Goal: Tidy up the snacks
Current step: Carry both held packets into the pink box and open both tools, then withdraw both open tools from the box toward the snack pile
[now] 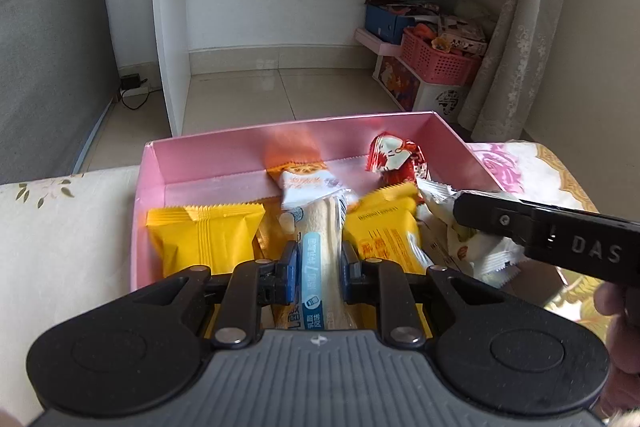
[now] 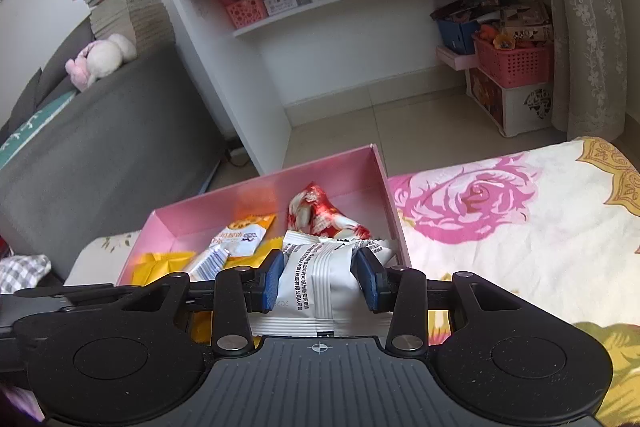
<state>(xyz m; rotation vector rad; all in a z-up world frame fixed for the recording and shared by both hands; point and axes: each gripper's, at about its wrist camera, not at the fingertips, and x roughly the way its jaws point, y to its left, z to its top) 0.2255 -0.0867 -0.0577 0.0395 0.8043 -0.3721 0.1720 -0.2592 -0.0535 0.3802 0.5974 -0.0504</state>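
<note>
Hovering over the near edge of the shallow pink cardboard box (image 1: 200,163), both tools have something in their jaws. The left gripper (image 1: 319,267) is clenched on a long, slim stick snack in a pale wrapper with a blue label (image 1: 320,267), held lengthwise so it points into the box. Beside it, the right gripper (image 2: 319,277) grasps a white ridged foil packet printed with black text (image 2: 316,271), its blue pads (image 2: 273,277) pinching the sides; it reads as two deliveries arriving together.

Below them the landing space is tight. Two flat yellow crimped packets (image 1: 202,239) lie along the near side of the box, and the stick hangs between them. Further in sits a white-and-orange sachet (image 1: 304,183), and past that a red-and-white foil snack (image 1: 394,157) in the far right corner. The back strip of the box floor is barest, so that looks like the better spot.

The box rests on a floral cloth with big pink roses (image 2: 500,203). Beyond it: tiled floor (image 1: 280,91), a white shelf unit (image 1: 172,27) with pink baskets, a grey sofa (image 2: 100,139) to the left.
</note>
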